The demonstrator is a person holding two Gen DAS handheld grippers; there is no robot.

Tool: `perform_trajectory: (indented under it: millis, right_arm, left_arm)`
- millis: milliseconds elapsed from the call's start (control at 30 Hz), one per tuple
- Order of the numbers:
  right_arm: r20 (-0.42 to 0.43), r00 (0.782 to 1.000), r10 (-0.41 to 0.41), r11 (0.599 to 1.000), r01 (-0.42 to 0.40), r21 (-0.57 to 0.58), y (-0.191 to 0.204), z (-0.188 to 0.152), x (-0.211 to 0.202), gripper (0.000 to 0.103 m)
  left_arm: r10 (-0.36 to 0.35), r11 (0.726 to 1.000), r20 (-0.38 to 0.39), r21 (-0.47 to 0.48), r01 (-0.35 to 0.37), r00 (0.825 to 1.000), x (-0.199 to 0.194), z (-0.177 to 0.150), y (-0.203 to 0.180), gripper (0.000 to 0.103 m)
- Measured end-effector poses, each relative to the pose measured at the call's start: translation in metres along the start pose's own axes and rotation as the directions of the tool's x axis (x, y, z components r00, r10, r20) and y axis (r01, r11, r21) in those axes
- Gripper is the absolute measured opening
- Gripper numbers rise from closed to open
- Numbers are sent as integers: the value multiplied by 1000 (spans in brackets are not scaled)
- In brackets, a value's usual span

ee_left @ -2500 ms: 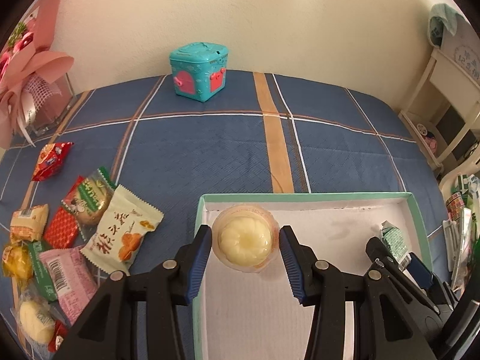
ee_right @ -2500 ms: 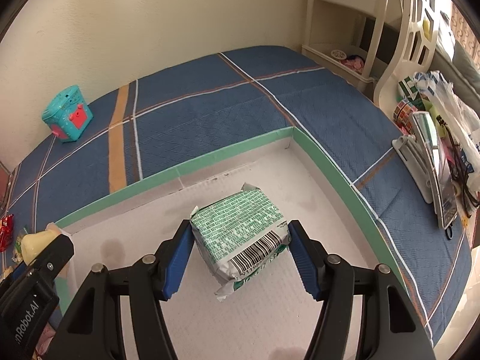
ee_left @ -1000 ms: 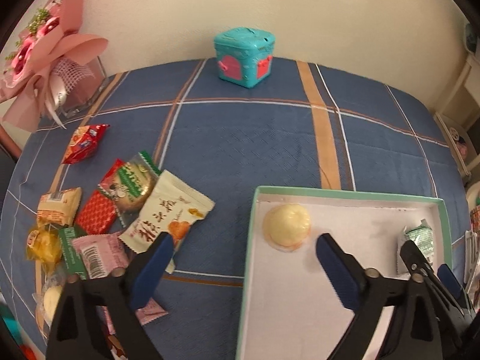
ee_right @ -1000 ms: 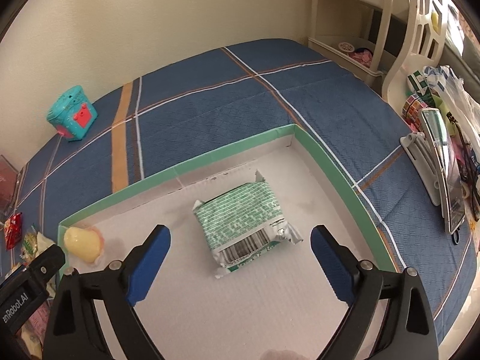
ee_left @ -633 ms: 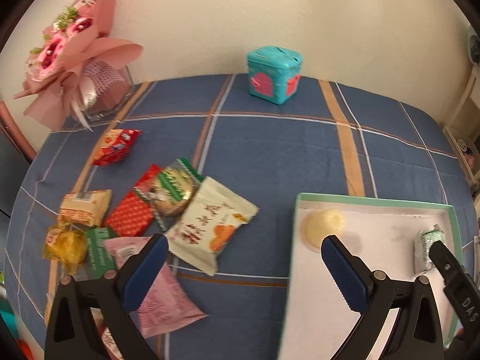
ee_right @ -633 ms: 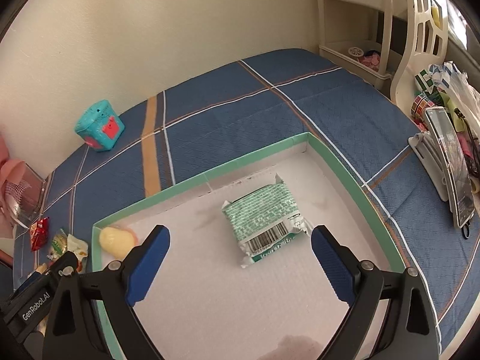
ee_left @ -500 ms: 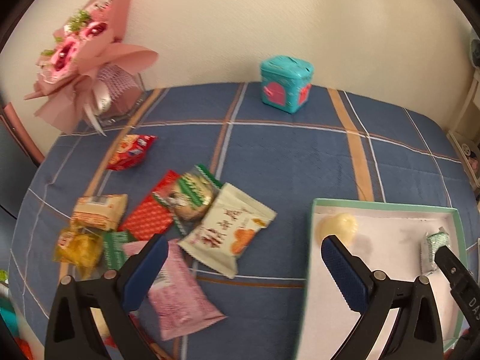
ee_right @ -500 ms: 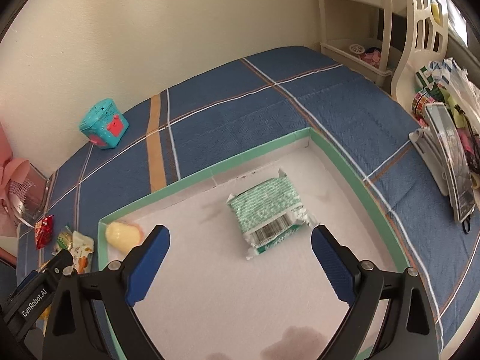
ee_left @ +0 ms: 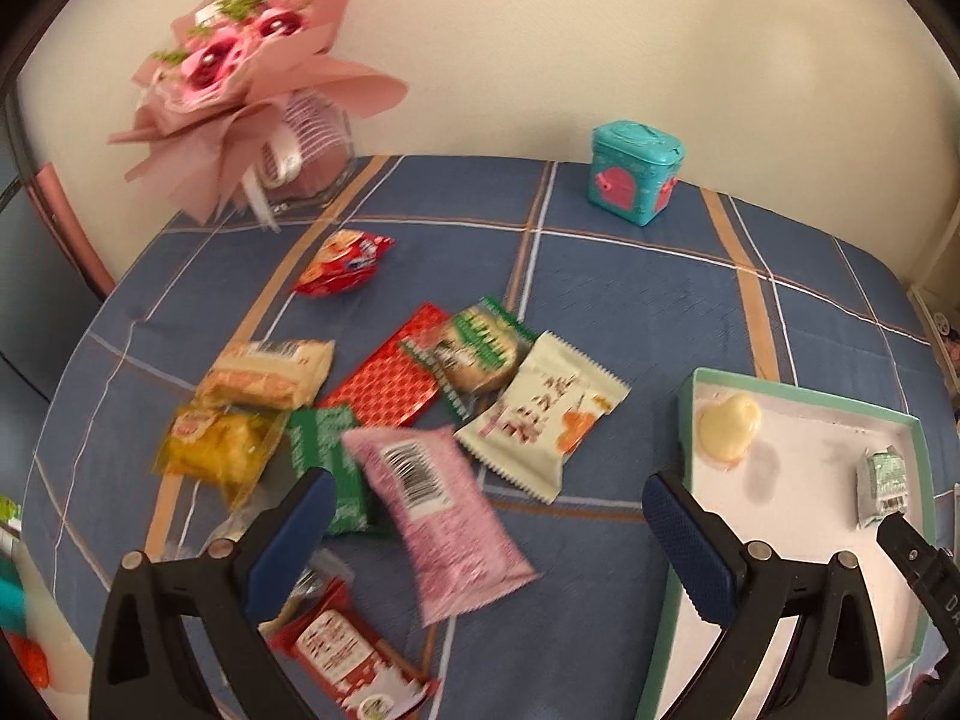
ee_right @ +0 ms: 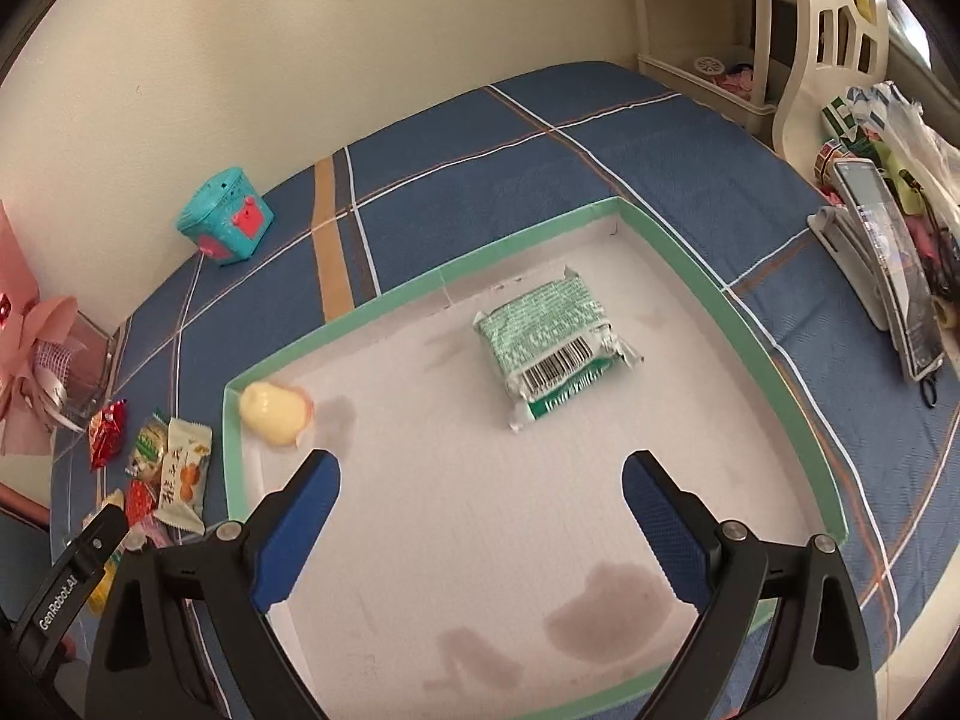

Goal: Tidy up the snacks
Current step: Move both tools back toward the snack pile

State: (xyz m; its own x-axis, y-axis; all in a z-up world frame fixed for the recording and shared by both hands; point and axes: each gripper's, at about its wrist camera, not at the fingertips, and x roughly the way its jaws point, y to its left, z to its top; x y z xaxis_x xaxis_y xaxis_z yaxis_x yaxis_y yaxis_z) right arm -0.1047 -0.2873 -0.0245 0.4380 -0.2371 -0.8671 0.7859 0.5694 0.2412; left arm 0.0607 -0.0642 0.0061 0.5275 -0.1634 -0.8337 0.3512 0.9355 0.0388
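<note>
A white tray with a green rim [ee_right: 702,294] lies on the blue plaid cloth; it also shows in the left wrist view [ee_left: 804,397]. In it lie a yellow jelly cup [ee_right: 273,411] at the left corner and a green-white packet [ee_right: 552,333] further right. My left gripper [ee_left: 480,531] is open and empty above a pile of snack packets: a pink packet [ee_left: 435,516], a cream packet [ee_left: 543,414], a red packet [ee_left: 387,375]. My right gripper [ee_right: 480,507] is open and empty over the tray's middle.
A teal toy box [ee_left: 636,180] stands at the far edge by the wall. A pink bouquet [ee_left: 252,90] stands at the back left. A phone on a stand [ee_right: 888,258] and clutter sit off the table's right side. Stains [ee_right: 606,606] mark the tray floor.
Both grippers opened, leaving the jelly cup and the green packet in the tray, and drew back. My left gripper has swung left over the snack pile.
</note>
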Motion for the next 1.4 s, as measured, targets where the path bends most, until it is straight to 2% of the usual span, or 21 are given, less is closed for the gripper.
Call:
perform_trajectory:
  millis: [200, 433, 900, 1233, 1400]
  right_arm:
    - [-23, 1000, 6, 1000, -7, -30, 10, -16, -11, 95]
    - [-50, 999, 2, 995, -6, -96, 24, -39, -23, 95]
    - [-92, 995, 40, 966, -62, -252, 66, -69, -34, 95]
    - [-147, 986, 74, 935, -119, -333, 110, -85, -23, 95]
    - [-205, 971, 121, 908, -191, -372, 141, -98, -14, 95]
  left_arm:
    - [20, 1000, -30, -14, -21, 999, -11, -15, 18, 103]
    - [-6, 999, -140, -50, -1, 990, -8, -37, 37, 103]
    - [1, 990, -167, -141, -25, 986, -19, -45, 81, 102]
    - [6, 955, -205, -291, -66, 979, -6, -45, 146, 101]
    - [11, 935, -225, -342, -90, 974, 2, -48, 172, 101]
